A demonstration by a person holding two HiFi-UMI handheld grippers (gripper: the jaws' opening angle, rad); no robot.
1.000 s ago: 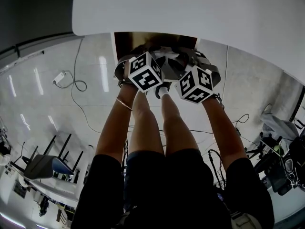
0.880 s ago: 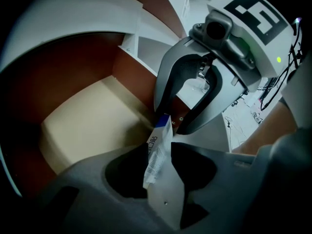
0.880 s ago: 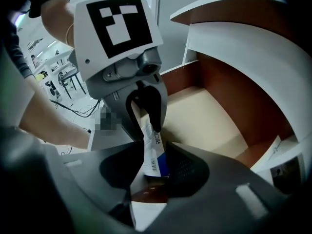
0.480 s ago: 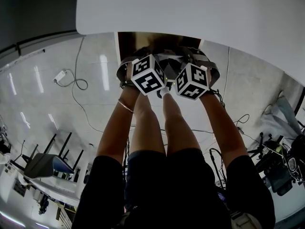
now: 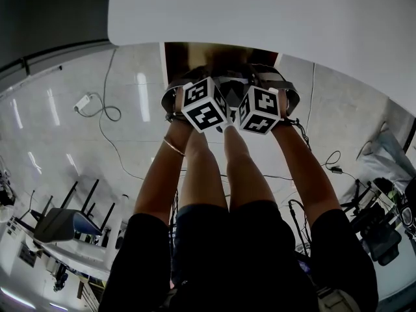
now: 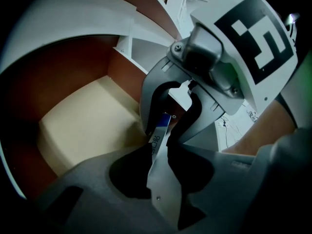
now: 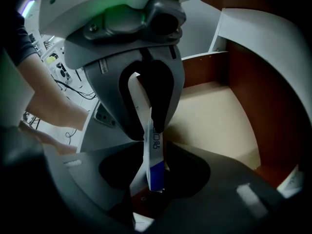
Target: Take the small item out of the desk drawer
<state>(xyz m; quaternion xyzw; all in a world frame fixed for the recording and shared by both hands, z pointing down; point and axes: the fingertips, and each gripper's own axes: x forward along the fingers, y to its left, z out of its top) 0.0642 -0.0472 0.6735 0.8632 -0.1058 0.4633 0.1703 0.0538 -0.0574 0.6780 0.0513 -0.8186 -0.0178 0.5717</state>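
1. Left gripper view shows the small item (image 6: 155, 143), a thin white strip with a blue end and some print, held in the air over the open desk drawer (image 6: 87, 126); it is clear of the cream drawer floor, which lies bare behind it.
2. The left gripper (image 6: 157, 162) has its fingers (image 6: 214, 162) pressed together on the strip's white end; the right gripper (image 7: 151, 145) faces it, with its own fingers (image 7: 229, 179) pinching the blue end; the strip spans the two, gripped at both ends.
3. Head view hides the strip; there the two marker cubes (image 5: 205, 104) sit almost touching, just in front of the drawer mouth and below the white desk surface (image 5: 260, 12); brown drawer walls close in on either side in both gripper views.
4. By my reading the lift out of the drawer is nearly done; what remains is to bring the strip away from the drawer, with one gripper or both.
5. Risks from here:
   - pulling the grippers apart while both clamp could bend or tear so thin a strip;
   - if either lets go before the other's hold is firm, the strip could slip and drop back into the drawer;
   - the grippers are crowded, so a careless turn could knock the cubes together and jolt the hold;
   - raising them too soon could strike the underside of the desk surface; drawing outward first looks safer.
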